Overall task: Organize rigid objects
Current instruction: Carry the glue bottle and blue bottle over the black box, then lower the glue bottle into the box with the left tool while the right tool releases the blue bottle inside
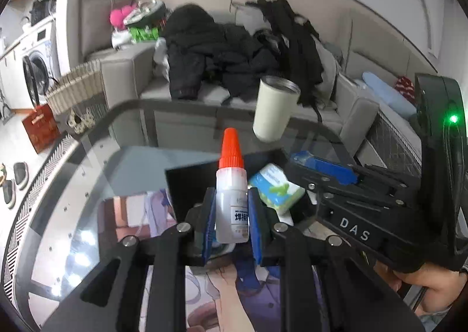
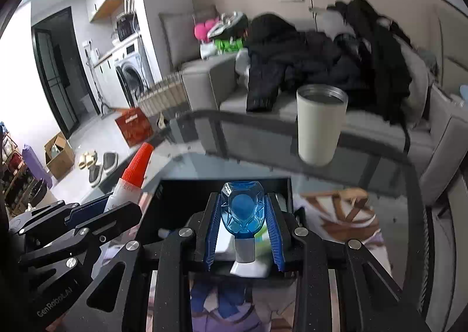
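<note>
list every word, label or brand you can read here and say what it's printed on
"DAS": white letters on the black body of the right tool, seen in the left wrist view.
"GenRobot.AI": white letters on the black body of the left tool, seen in the right wrist view.
"焊接": large blue characters on the glue bottle label; the rest is cut off and the small print is too small to read.
Tissue pack: print blurred.
Red box: gold print blurred.

A grey sofa (image 1: 122,74) is seen at 12 o'clock beyond the glass bench (image 1: 96,156), heaped with black jackets (image 1: 216,51). A washing machine (image 2: 130,74) is noted at 10 o'clock, a wicker basket (image 1: 77,86) and a red box (image 2: 133,126) beside the sofa arm. Slippers (image 2: 98,165) and a cardboard box (image 2: 58,155) are recorded on the floor at 9 o'clock.
</note>
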{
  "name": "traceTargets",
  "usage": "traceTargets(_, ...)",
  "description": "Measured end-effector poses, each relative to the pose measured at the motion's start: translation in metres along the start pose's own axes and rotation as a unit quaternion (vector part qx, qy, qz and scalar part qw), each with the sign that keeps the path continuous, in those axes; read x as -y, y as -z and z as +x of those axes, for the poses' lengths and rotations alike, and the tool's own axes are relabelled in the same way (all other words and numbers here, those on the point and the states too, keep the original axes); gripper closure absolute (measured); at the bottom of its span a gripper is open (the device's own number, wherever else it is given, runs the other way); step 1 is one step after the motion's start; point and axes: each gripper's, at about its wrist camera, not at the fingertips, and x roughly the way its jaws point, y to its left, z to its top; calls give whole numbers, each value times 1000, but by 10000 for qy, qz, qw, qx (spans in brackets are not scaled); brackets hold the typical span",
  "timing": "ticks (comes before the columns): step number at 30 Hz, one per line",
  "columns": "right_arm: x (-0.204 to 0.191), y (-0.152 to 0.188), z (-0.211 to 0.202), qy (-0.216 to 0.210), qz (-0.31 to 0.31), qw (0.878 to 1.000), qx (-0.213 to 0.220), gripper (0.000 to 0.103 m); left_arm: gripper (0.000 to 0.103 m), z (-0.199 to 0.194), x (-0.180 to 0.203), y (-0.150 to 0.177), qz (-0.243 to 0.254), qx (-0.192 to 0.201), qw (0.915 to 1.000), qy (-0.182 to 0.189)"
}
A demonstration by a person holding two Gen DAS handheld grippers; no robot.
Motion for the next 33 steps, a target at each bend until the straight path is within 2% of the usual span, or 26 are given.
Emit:
traceTargets(4, -1, 6, 13, -35, -36, 9995, -319, 73, 84, 15, -2, 3, -143, -404, 9991, 66)
traceTargets(12, -4, 16, 29, -126, -118, 9966, -804, 73, 84, 39, 0, 16, -91, -1121, 9936, -123)
traceTargets(19, -4, 24, 44, -208, -75, 9928, -1173, 73, 84, 40, 0, 16, -90, -1191, 9927, -184)
traceTargets(27, -3, 25, 43, -219, -55, 9924, -1212, 72, 82, 38, -5, 16, -188, -1192, 9925, -180)
traceTargets(30, -2, 24, 39, -229, -1, 9924, -1207, 70, 74, 35, -7, 16, -231, -1137, 9931, -172)
traceTargets(32, 0, 25, 36, -235, 60, 9926, -1189, 69, 59, 31, -9, 16, -255, -1027, 9940, -283)
traceTargets(33, 1, 25, 34, -247, 84, 9926, -1184, 68, 57, 29, -10, 16, -261, -978, 9944, -300)
